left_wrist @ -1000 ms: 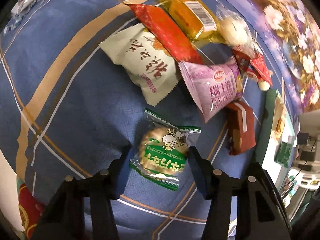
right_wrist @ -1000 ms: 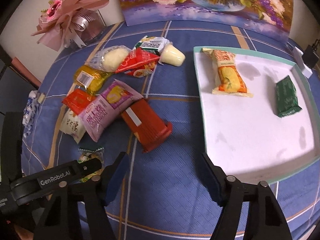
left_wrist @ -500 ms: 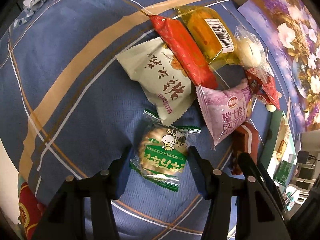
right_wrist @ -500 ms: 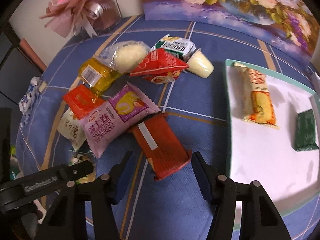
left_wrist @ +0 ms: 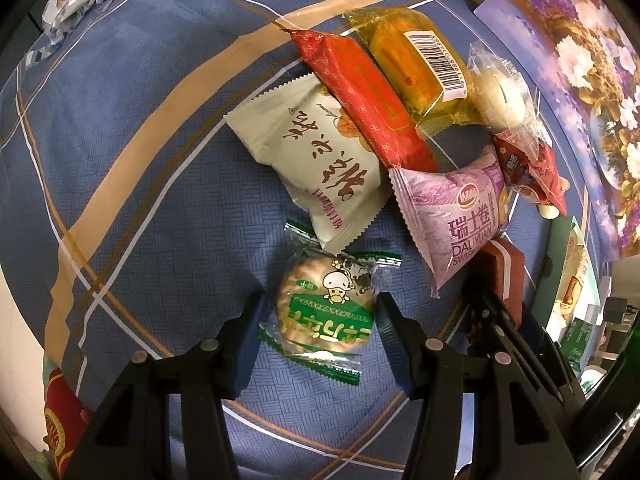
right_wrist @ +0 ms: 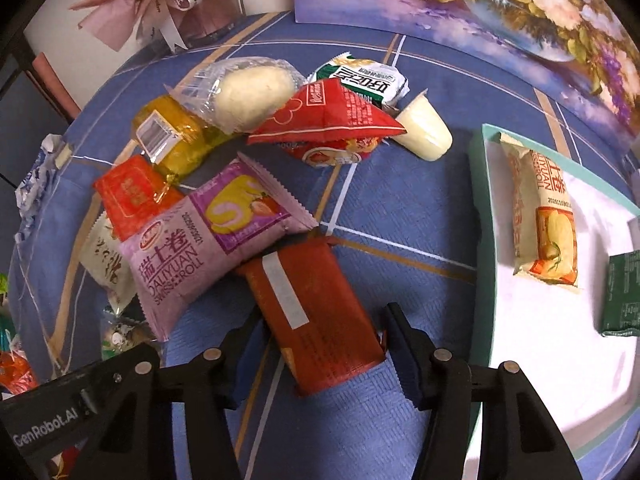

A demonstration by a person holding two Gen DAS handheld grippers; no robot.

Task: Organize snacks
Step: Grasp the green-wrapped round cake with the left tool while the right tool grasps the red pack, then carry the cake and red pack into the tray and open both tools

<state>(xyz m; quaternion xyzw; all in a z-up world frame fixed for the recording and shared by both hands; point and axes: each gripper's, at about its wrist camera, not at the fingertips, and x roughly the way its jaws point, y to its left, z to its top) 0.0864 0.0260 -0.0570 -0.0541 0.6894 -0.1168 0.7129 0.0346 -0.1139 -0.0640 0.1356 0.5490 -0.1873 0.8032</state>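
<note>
My left gripper [left_wrist: 318, 312] stands open astride a green mushroom biscuit packet [left_wrist: 326, 312] on the blue tablecloth [left_wrist: 140, 184], pads just beside it. My right gripper [right_wrist: 320, 340] brackets a dark red packet [right_wrist: 312, 308], jaws wide, left of the white tray [right_wrist: 480, 200].

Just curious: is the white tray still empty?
No, the white tray already holds an orange snack pack and a green packet.
</note>
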